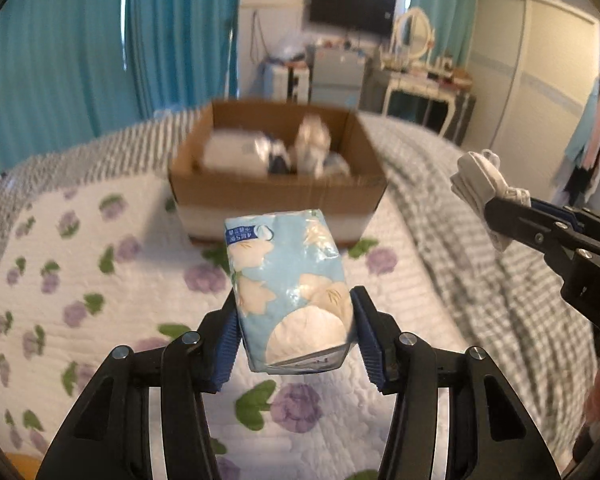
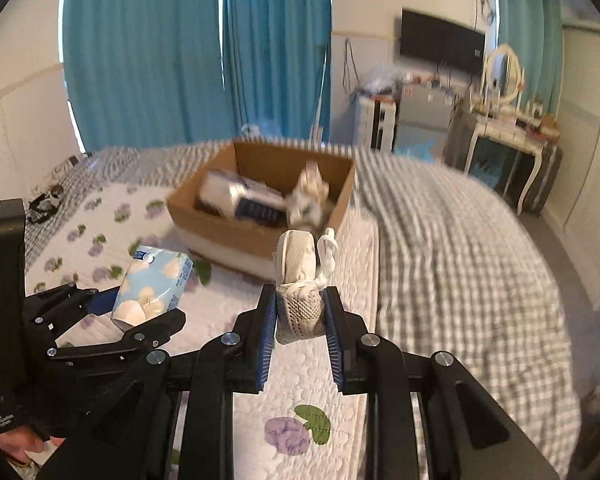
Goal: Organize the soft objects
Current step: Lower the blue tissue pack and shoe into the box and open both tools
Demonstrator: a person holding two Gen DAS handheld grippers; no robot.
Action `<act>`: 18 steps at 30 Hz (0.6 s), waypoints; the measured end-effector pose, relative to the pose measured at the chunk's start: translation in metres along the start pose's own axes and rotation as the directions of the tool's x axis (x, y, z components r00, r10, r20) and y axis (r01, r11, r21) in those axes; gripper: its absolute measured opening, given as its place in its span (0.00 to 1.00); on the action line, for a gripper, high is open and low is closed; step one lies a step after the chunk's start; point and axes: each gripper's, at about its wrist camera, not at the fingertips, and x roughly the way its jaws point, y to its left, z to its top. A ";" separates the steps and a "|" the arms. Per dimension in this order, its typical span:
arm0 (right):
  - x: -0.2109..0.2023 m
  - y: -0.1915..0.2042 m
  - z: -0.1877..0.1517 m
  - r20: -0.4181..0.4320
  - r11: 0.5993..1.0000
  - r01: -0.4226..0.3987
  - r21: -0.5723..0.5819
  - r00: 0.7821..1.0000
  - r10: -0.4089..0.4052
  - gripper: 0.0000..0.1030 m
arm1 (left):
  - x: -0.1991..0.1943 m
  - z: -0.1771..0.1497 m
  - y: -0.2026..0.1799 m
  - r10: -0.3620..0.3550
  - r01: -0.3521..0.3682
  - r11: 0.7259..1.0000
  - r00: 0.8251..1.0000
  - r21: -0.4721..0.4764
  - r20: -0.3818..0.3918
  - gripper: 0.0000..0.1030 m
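Note:
My left gripper point(image 1: 296, 300) is shut on a light blue tissue pack point(image 1: 290, 284) with white flower print, held above the floral quilt. It also shows in the right wrist view point(image 2: 152, 286) at lower left. My right gripper point(image 2: 300, 300) is shut on a folded white cloth bundle point(image 2: 300, 276) with a mesh part and a loop. That bundle shows in the left wrist view point(image 1: 482, 186) at right. An open cardboard box point(image 1: 276, 188) sits ahead on the bed, also in the right wrist view point(image 2: 224, 216), with white packs and other soft items inside.
The bed has a white quilt with purple flowers point(image 1: 80, 280) and a grey checked blanket point(image 2: 460, 260) to the right. Teal curtains point(image 2: 196, 48), a wall TV point(image 1: 350, 6), a dressing table with mirror point(image 1: 416, 60) and a wardrobe point(image 1: 540, 80) stand behind.

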 end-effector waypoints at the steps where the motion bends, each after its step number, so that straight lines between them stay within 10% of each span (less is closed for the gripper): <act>1: -0.010 0.004 0.005 0.016 1.000 0.005 -0.005 1.000 -0.005 0.22 | -0.007 0.004 0.000 -0.005 0.005 1.000 1.000 0.003 0.016 0.49; 18: -0.074 0.057 0.098 0.200 0.996 0.058 -0.062 0.979 -0.045 0.22 | -0.081 0.105 0.035 -0.113 0.092 0.991 0.966 0.101 0.232 0.50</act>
